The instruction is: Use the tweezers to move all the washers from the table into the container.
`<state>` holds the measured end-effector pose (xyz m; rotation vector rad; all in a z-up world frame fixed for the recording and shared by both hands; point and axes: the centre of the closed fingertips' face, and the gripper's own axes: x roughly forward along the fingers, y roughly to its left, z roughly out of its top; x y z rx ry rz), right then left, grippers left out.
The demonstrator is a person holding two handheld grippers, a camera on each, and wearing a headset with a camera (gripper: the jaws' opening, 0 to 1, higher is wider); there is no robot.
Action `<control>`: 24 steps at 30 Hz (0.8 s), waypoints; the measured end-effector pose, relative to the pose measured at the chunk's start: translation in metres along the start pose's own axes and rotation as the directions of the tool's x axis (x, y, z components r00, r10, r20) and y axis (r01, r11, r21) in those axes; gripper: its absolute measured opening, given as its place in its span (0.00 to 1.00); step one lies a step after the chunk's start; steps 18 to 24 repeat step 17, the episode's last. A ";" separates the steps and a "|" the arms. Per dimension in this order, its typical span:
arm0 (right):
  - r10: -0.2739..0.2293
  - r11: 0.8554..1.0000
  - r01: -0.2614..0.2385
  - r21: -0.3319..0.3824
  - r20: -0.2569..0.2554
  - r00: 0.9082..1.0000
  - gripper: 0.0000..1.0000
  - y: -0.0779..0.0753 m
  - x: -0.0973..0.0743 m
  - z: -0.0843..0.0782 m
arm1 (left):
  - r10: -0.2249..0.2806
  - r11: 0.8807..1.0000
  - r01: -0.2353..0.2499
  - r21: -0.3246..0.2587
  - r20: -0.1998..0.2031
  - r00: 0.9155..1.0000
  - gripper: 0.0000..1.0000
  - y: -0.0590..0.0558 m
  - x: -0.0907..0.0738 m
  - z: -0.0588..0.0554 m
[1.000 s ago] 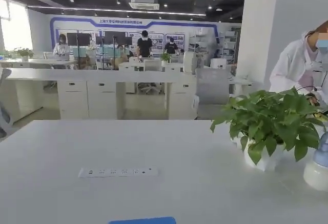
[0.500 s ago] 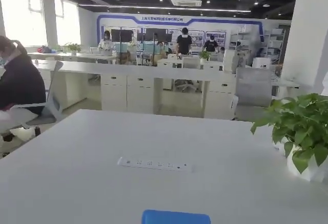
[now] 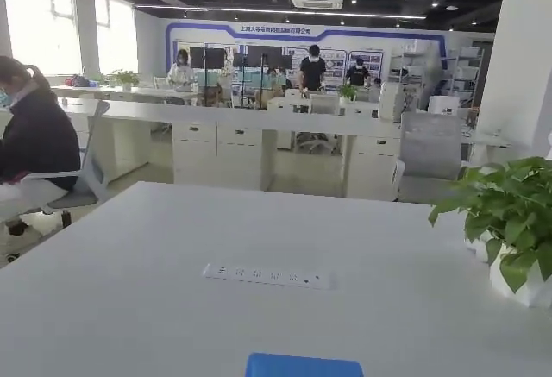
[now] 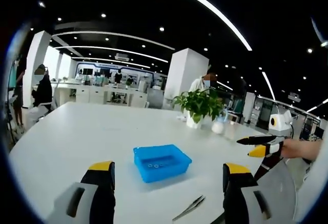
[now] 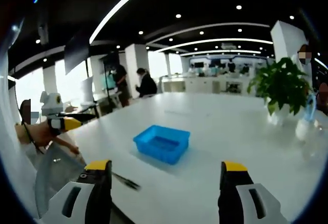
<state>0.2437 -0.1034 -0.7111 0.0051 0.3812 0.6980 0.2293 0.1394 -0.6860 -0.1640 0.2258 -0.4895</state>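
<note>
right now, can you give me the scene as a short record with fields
left gripper: open, holding nothing
right gripper: open, holding nothing
tweezers: lying on the table, not gripped, on the near side of the container
container: blue, open-topped, standing on the table
washers: a few small rings seem to lie inside the container; none made out on the table
plant: potted, beyond the container
power strip: flat on the table, beyond the container
</note>
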 end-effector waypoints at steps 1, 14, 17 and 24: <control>0.000 1.000 0.000 0.009 0.011 1.000 0.87 0.001 0.001 0.002 | 0.005 1.000 -0.005 -0.008 0.018 1.000 0.92 0.001 -0.001 0.002; 0.026 0.999 -0.030 0.034 0.117 0.993 0.99 0.020 0.026 0.030 | 0.077 0.996 -0.068 -0.065 0.139 0.987 0.99 0.019 -0.011 0.024; 0.027 0.999 -0.030 0.026 0.103 0.994 0.99 0.021 0.030 0.030 | 0.081 0.996 -0.074 -0.059 0.130 0.988 0.99 0.024 -0.011 0.023; 0.027 0.999 -0.030 0.026 0.103 0.994 0.99 0.021 0.030 0.030 | 0.081 0.996 -0.074 -0.059 0.130 0.988 0.99 0.024 -0.011 0.023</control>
